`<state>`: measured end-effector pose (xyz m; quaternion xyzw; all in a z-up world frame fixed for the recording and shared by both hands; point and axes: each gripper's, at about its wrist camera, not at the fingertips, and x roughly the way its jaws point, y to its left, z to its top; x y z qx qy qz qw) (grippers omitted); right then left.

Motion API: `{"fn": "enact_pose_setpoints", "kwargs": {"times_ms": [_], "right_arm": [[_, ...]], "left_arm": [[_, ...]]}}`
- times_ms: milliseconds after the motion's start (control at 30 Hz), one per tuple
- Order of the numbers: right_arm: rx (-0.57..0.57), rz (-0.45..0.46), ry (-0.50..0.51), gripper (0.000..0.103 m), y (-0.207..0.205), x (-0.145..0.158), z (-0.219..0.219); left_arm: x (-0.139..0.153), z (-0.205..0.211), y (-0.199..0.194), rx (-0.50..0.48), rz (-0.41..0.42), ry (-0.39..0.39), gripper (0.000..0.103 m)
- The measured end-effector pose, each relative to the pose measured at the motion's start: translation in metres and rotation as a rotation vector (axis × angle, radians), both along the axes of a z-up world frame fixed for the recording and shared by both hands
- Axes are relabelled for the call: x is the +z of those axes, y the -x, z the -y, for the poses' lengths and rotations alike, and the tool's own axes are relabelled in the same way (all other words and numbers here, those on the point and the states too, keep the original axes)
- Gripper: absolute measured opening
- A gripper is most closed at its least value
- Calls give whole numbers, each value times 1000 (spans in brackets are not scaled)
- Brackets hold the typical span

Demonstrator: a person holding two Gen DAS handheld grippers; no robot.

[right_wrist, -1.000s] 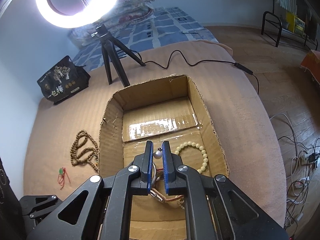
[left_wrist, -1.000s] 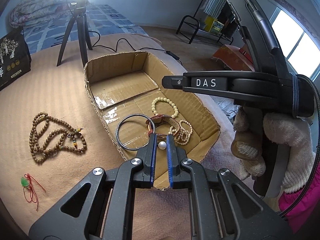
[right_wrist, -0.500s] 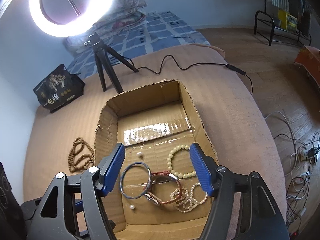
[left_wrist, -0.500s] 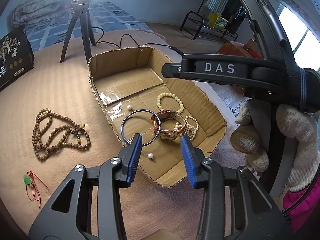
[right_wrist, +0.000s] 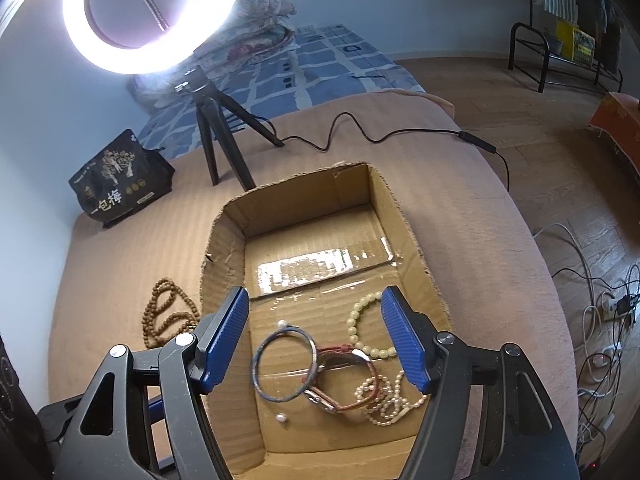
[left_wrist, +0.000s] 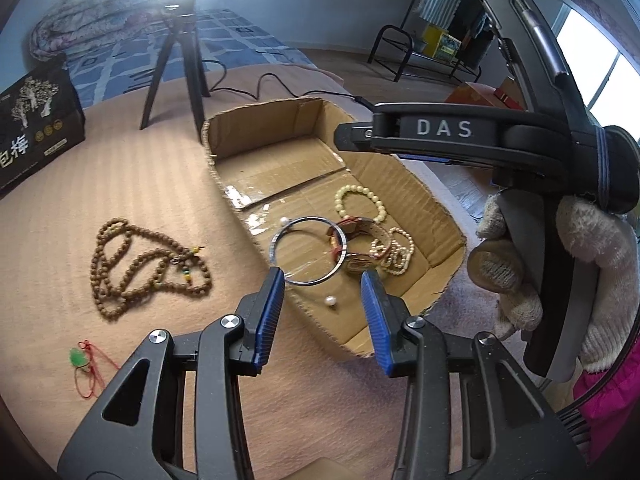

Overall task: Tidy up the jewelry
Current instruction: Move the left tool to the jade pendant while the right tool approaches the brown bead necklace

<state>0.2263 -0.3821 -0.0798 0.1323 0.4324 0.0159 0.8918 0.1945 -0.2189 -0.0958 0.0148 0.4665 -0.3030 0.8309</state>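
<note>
An open cardboard box (left_wrist: pixel 436 208) (right_wrist: pixel 224 248) on the tan bed cover holds a metal bangle (left_wrist: pixel 308 250) (right_wrist: pixel 285 364), a red-strap watch (left_wrist: pixel 356 236) (right_wrist: pixel 344 380), a cream bead bracelet (left_wrist: pixel 360 202) (right_wrist: pixel 366 330), a pearl string (left_wrist: pixel 394 252) (right_wrist: pixel 390 400) and two loose pearls (left_wrist: pixel 330 301) (right_wrist: pixel 282 418) (left_wrist: pixel 284 221). My left gripper (left_wrist: pixel 323 310) is open and empty above the box's near corner. My right gripper (right_wrist: pixel 316 344) is open and empty above the box. Outside the box lie brown wooden beads (left_wrist: pixel 140 264) (right_wrist: pixel 166 316) and a green pendant on red cord (left_wrist: pixel 82 364).
A black tripod (left_wrist: pixel 176 64) (right_wrist: pixel 216 136) with a ring light (right_wrist: pixel 156 12) stands behind the box, its cable (right_wrist: pixel 380 136) running right. A black printed bag (left_wrist: pixel 28 128) (right_wrist: pixel 120 180) sits at the far left. The right gripper's body and gloved hand (left_wrist: pixel 560 256) hang right of the box.
Both grippers were shut on a pearl each one second ago; they opened and dropped the pearls into the box. Both have since lifted back a little, jaws wide.
</note>
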Motion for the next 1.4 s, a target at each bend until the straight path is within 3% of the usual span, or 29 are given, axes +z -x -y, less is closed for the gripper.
{"fn": "enact_pose_setpoints", "kwargs": {"times_ms": [533,967,1400], "right_arm": [[66,43,0,73,-9,9,-44],[188,33,-24,74,-23,4,-99],[329,-60,-9,74,-45,-25,-170]], "left_arm": [[-3,-69,-9,100,9,-54,40],[-19,-153,-17,191,-7,-103,40],[-42,-183,-17,144,-49,-99,40]]}}
